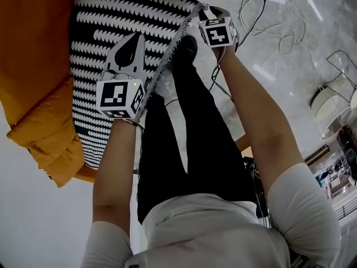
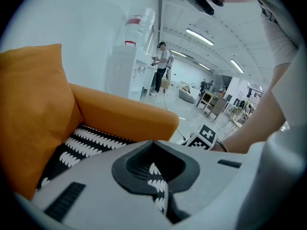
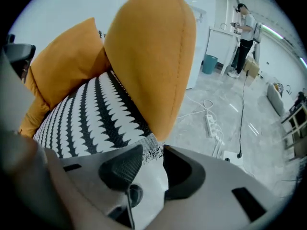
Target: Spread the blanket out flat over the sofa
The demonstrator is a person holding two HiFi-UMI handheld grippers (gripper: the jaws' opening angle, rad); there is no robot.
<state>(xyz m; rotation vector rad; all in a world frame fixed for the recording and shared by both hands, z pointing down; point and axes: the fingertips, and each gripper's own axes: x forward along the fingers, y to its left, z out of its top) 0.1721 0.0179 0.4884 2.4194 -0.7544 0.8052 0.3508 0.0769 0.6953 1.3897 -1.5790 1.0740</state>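
Blanket [image 1: 111, 21]: soft, light, limp, likely to wrinkle; lies over sofa [image 1: 33, 66] seat. Left gripper [image 2: 158, 183] clamped on hem. Right gripper [image 3: 152, 158] jaws apart, fringed corner at tips. Best hold: hem corners.

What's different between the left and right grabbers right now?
The left gripper has jaws shut on a fold of the blanket; the right gripper has jaws apart, pinching nothing. The left gripper sits partway along the blanket's edge; the right gripper at its far corner. Both carry marker cubes.

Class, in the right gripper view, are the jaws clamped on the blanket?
No, on the right gripper the jaws stand apart, with the blanket unpinched.
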